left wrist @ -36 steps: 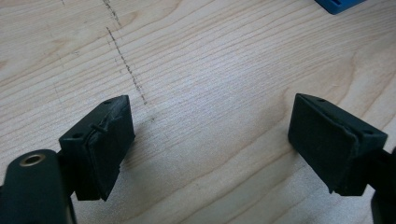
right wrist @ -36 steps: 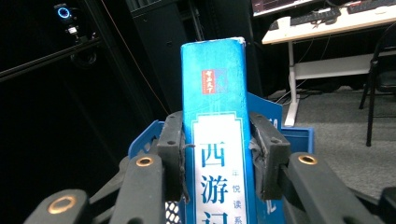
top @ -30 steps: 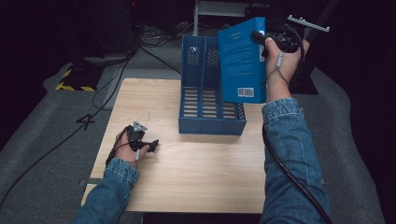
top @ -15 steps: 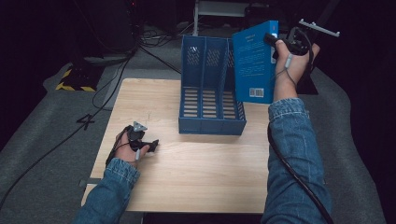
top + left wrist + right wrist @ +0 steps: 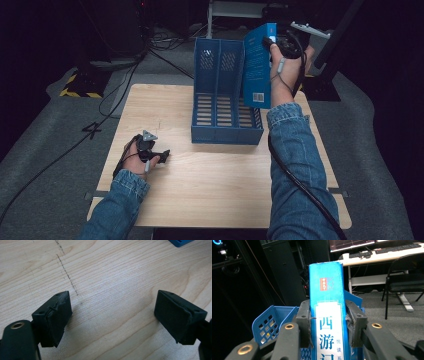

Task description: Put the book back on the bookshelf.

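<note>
Right tool point(image 5: 272, 46) clamps blue book point(image 5: 257, 65) (upright) over file rack point(image 5: 220, 100).

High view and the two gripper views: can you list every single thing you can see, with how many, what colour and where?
book: one, blue, held upright above the right side of the file rack, clamped by the spine.
file rack: one, blue, slotted compartments, standing at the far middle of the table.
table: one, light wood, pencil marks on it in the left gripper view.
floor cables: several, black, on the grey floor to the left.
chair: one, black, in the background of the right gripper view.
left gripper: one, black, jaws open, resting low at the table's near left.
right gripper: one, black, shut on the book.
sleeves: two, blue denim, entering from the bottom.
</note>
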Demonstrator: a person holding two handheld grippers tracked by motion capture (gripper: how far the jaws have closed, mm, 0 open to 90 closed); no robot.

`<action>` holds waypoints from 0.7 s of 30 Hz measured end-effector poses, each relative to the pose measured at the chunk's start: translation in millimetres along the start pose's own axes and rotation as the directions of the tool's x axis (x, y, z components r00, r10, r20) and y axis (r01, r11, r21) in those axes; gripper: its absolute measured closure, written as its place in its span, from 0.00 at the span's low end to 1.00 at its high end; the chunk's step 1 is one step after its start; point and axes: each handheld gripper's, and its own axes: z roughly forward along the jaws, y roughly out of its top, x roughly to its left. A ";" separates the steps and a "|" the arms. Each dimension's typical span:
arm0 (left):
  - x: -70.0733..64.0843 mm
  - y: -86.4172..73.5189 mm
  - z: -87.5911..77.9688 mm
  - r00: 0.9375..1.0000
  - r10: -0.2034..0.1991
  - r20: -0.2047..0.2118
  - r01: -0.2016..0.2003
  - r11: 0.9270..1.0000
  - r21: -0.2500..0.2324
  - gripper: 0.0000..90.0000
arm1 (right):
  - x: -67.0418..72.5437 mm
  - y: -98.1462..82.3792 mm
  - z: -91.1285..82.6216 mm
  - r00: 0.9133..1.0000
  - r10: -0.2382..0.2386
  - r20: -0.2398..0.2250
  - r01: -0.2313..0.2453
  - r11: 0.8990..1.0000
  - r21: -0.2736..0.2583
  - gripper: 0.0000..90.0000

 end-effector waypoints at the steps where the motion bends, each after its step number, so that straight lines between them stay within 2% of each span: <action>1: 0.0 0.0 0.0 1.000 0.000 0.001 0.000 1.000 0.000 0.17 | 2.1 -0.3 0.2 1.000 -0.003 -0.001 0.003 1.000 0.002 0.69; 5: -0.2 -0.1 0.0 1.000 -0.002 0.000 0.002 1.000 0.000 0.17 | 4.2 -2.1 -0.5 1.000 -0.004 0.001 0.004 1.000 0.009 0.69; 9: -0.2 0.0 0.0 1.000 -0.001 -0.001 0.001 1.000 -0.001 0.17 | 7.0 -10.9 -1.6 0.999 -0.031 0.015 0.031 0.999 0.030 0.68; 14: -0.5 0.0 0.1 1.000 -0.004 -0.001 0.004 1.000 0.000 0.17 | 14.9 -24.4 -1.5 0.998 -0.059 0.028 0.056 0.993 0.107 0.68; 21: -0.5 0.0 0.1 1.000 -0.004 -0.002 0.004 1.000 0.000 0.17 | 22.5 -36.0 0.8 0.993 -0.113 0.030 0.108 0.984 0.141 0.68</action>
